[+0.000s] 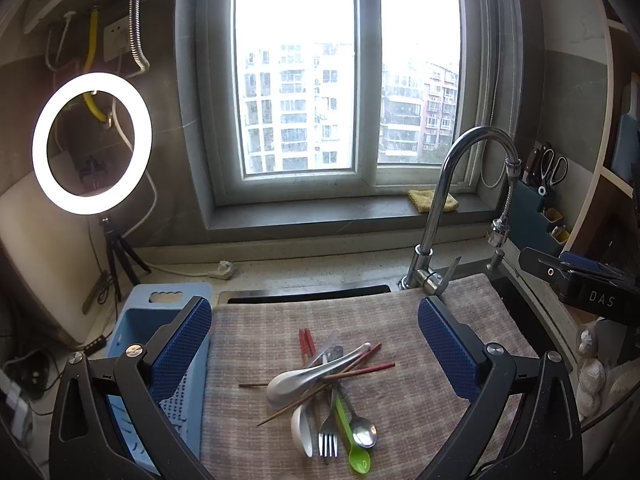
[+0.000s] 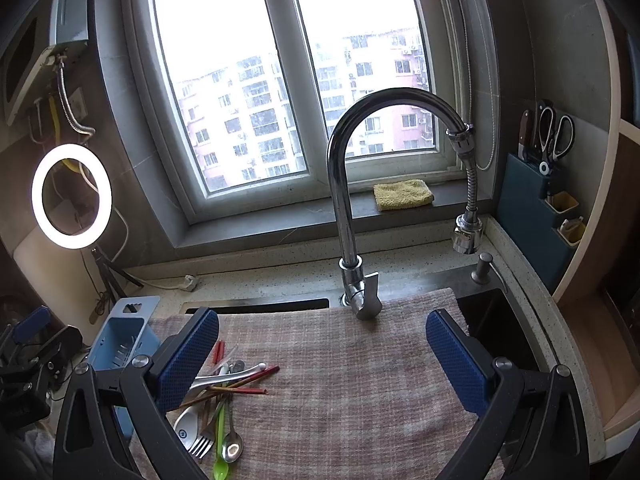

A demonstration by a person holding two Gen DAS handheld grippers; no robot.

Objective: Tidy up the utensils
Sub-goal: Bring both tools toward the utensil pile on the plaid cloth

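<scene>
While both tools hover with jaws spread wide and empty, the left gripper [image 1: 314, 344] frames the tangled utensil pile [image 1: 326, 392] on the checked cloth [image 1: 400, 320], presumably for sorting into the blue caddy [image 1: 132, 328] alongside; the right gripper [image 2: 322, 344] waits beside it.

Blown-out window [image 1: 344, 80], glaring ring light [image 1: 92, 143], fisheye-warped edges

faucet [image 2: 340, 184]: glossy metal | mat [image 2: 360, 380]: woven cloth | basket [image 1: 132, 320]: matt plastic
</scene>
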